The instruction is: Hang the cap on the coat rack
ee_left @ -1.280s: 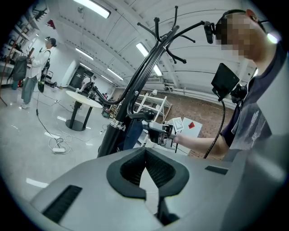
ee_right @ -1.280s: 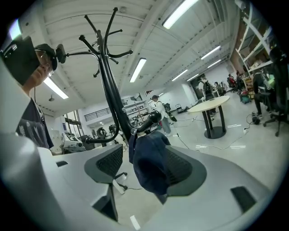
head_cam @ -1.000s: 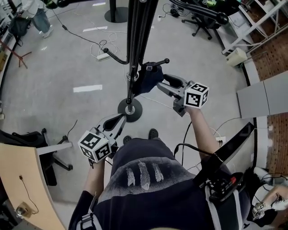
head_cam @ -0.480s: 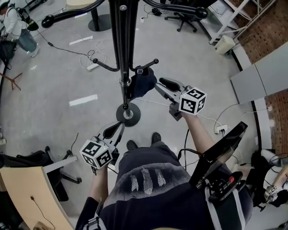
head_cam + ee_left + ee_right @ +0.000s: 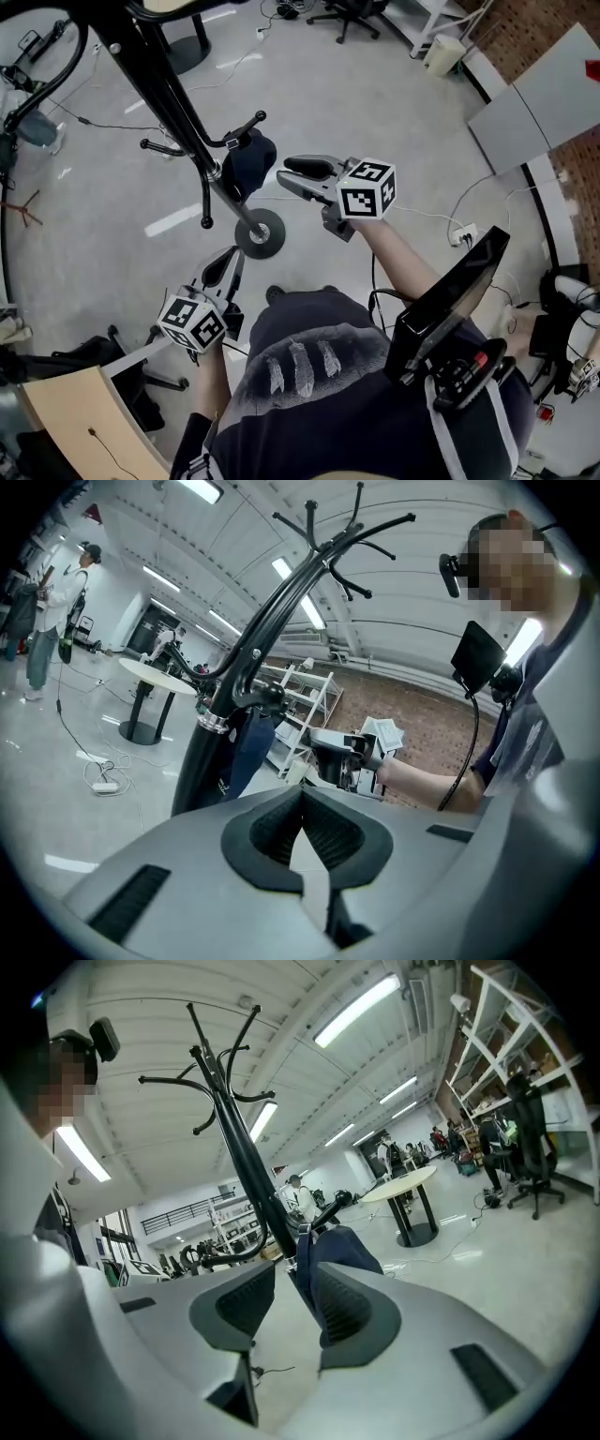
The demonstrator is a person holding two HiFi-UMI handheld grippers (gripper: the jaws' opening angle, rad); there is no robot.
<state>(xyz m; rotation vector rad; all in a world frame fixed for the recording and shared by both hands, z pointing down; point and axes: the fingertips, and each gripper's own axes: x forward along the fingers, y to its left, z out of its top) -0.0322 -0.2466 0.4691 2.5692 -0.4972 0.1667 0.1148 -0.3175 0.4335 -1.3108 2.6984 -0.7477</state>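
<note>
The black coat rack point(image 5: 178, 103) leans across the head view from its round base point(image 5: 260, 232). A navy cap point(image 5: 248, 159) hangs from one of its low hooks. My right gripper point(image 5: 286, 175) sits just right of the cap, not touching it. Its jaws have just been closing and now stand partly apart with nothing between them. In the right gripper view the cap point(image 5: 342, 1246) and the rack point(image 5: 234, 1138) show beyond the gripper point(image 5: 292, 1274). My left gripper point(image 5: 234, 253) is lower, near the base, with its jaws together and empty. The left gripper point(image 5: 302, 794) view faces the cap point(image 5: 246, 752) and rack point(image 5: 272, 621).
Cables point(image 5: 94, 122) trail over the grey floor. A round table's black foot point(image 5: 183, 52) and an office chair base point(image 5: 347, 14) stand at the back. A wooden desk point(image 5: 56, 412) is at the lower left, grey panels point(image 5: 534, 94) at the right. A person point(image 5: 47, 602) stands far off.
My right gripper has drawn back to the right, away from the cap, which stays hanging on the hook. Its jaws have narrowed. The left gripper has shifted a little.
</note>
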